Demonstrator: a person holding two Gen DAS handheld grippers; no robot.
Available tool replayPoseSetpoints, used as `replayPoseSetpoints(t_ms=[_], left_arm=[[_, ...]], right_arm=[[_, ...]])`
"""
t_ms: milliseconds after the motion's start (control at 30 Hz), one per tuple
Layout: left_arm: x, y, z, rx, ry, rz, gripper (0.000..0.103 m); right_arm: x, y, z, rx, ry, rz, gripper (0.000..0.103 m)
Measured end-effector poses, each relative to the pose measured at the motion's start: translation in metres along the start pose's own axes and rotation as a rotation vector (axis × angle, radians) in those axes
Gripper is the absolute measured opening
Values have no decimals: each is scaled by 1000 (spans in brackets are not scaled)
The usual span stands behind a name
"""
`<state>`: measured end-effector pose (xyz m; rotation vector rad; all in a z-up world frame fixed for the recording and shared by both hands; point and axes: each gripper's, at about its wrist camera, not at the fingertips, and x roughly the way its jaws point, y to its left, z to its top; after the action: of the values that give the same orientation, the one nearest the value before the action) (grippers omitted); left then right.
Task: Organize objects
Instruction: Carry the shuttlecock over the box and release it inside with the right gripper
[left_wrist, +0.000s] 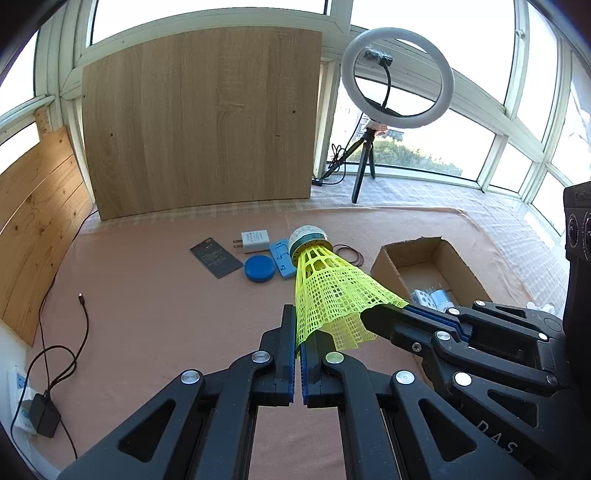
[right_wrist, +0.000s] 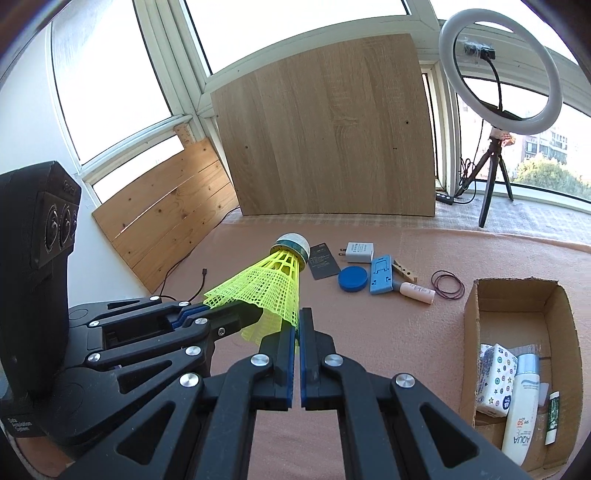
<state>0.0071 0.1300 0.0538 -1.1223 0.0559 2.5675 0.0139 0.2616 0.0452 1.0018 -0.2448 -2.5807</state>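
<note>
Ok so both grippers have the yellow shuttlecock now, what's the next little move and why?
Probably carry the shuttlecock sideways toward the open cardboard box. Both the left gripper and right gripper are shut on its skirt rim, it hangs clear of the mat, and the box already holds sorted items.

Bare mat lies open between clutter and cardboard box.

Charger behind puck; box right, prob. apart.
</note>
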Motion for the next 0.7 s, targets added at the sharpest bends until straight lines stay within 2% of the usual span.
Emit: replayPoseSetpoints(t_ms=[300, 700], left_arm=[[25, -74, 12, 89, 25, -77, 1], [66, -194, 22, 196, 57, -196, 1]], right_arm=[[-37, -57, -13, 79, -38, -75, 2], [-92, -144, -37, 171, -68, -207, 2]])
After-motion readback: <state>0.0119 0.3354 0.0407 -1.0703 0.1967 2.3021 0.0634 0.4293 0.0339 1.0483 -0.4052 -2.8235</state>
